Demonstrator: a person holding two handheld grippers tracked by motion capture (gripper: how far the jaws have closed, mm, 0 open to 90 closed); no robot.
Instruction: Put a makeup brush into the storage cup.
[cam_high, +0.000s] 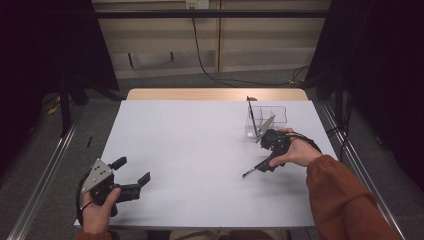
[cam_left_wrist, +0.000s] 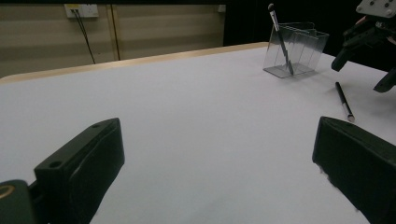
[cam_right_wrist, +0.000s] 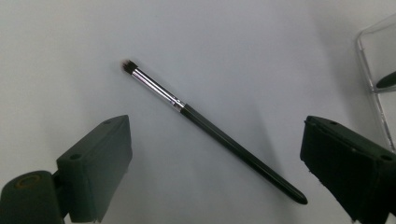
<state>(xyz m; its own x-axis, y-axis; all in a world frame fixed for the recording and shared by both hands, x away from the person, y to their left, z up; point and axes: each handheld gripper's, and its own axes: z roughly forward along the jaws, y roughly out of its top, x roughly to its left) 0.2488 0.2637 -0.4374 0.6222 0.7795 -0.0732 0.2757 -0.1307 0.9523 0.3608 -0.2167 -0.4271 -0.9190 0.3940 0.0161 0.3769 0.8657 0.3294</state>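
A: Makeup brush (cam_right_wrist: 205, 126) lies flat on the white table (cam_high: 190, 150), bristles pointing away from the clear organiser (cam_high: 270, 117), near it but not touching. A second brush (cam_left_wrist: 280, 42) already stands tilted inside the organiser.

B: Right gripper (cam_high: 267, 152)?

A: Just above the brush, jaws wide, nothing held; the handle lies between them, untouched.

B: Advice for the pick?

A: I'd centre on the dark handle below the silver ferrule, square the jaws across it, lower until the pads straddle it, then close.

B: Left gripper (cam_high: 132, 175)?

A: Open and empty, resting well apart at the near-left table edge.
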